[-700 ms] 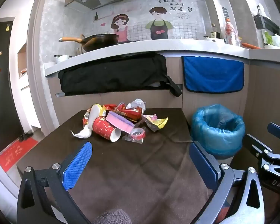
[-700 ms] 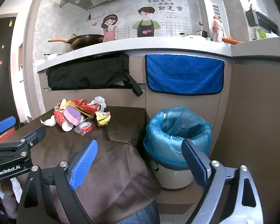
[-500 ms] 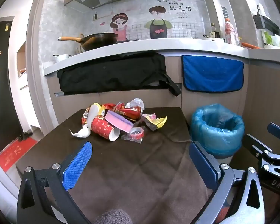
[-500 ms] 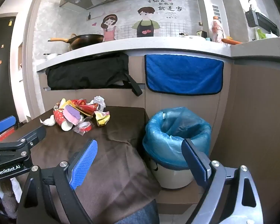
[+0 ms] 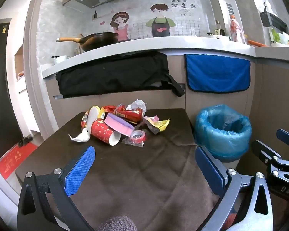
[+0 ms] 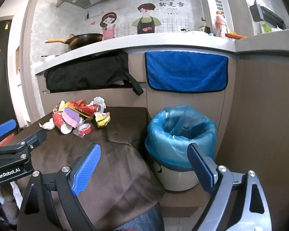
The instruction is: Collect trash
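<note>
A kitchen formed the background, with a grey stone worktop (image 5: 163,44) carrying a black wok with a wooden handle (image 5: 94,40), a cartoon wall decal behind it, and a black bag (image 5: 113,75) and a blue cloth (image 5: 217,73) hanging from the cabinet front below. In the foreground stood a low counter draped in a brown cloth (image 5: 144,165). At its far end lay a heap of mixed trash (image 5: 121,123): a red printed paper cup on its side (image 5: 104,131), a pink-and-purple sponge (image 5: 118,124) resting across it, a crumpled white tissue (image 5: 80,137) at the left edge, a yellow wrapper (image 5: 160,123) on the right, and a roll of red tape in clear film (image 5: 137,135) at the near side. To the right of the counter, just beside its edge, stood a white bin lined with a blue plastic bag (image 6: 181,132), its mouth open.

The left tongs (image 5: 144,165) were spread wide over the near part of the cloth, well short of the heap, with nothing between the blue pads. The right tongs (image 6: 144,159) were likewise spread and empty, hanging above the counter's right edge and the bin.
</note>
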`<action>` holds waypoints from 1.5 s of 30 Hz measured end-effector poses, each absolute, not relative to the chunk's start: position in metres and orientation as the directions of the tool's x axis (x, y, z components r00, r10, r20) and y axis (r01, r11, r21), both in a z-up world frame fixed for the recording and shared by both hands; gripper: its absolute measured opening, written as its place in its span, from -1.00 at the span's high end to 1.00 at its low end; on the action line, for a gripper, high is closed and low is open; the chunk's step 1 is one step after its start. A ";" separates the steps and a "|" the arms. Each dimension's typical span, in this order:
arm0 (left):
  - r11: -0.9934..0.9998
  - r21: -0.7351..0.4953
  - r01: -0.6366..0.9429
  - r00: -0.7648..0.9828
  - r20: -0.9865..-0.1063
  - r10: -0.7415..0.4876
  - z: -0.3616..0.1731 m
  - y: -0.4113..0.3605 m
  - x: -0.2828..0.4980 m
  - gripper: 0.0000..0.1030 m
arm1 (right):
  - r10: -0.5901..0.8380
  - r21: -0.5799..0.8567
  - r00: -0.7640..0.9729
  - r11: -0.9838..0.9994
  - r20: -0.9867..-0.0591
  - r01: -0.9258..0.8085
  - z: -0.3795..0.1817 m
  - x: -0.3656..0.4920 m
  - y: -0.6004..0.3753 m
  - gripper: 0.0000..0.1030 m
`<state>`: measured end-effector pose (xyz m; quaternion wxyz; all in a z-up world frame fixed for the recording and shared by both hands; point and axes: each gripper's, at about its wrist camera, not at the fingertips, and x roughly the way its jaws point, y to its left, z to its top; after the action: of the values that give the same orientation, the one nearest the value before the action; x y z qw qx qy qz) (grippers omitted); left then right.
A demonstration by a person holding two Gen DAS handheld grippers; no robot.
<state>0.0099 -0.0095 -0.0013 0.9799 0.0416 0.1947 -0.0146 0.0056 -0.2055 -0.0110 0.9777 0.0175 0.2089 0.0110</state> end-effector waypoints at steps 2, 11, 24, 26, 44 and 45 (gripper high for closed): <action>0.996 0.079 0.047 0.921 -0.388 -0.013 -0.002 -0.012 0.012 -0.99 | 0.027 0.044 0.912 0.999 -0.410 -0.010 -0.011 0.006 -0.208 -0.74; 0.994 0.087 0.063 0.904 -0.427 -0.020 -0.005 -0.019 0.024 -0.99 | 0.020 0.058 0.907 0.998 -0.421 0.005 -0.016 0.009 -0.214 -0.74; 0.995 0.067 0.079 0.905 -0.423 -0.043 0.000 -0.036 0.033 -0.99 | -0.012 0.047 0.920 0.998 -0.392 0.033 -0.012 0.014 -0.228 -0.74; 0.995 0.056 0.081 0.906 -0.421 -0.050 0.001 -0.039 0.033 -0.99 | -0.017 0.046 0.923 0.998 -0.385 0.037 -0.010 0.015 -0.230 -0.74; 0.994 0.047 0.103 0.895 -0.440 -0.072 -0.001 -0.053 0.036 -0.99 | -0.045 0.053 0.928 0.996 -0.371 0.070 -0.007 0.015 -0.243 -0.74; 0.994 0.047 0.103 0.895 -0.441 -0.072 -0.001 -0.053 0.036 -0.99 | -0.046 0.052 0.928 0.996 -0.371 0.070 -0.007 0.015 -0.243 -0.74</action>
<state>0.0361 -0.0530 -0.0013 0.9727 0.0346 0.2249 -0.0452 0.0150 -0.2430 -0.0072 0.9812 0.0323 0.1880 -0.0296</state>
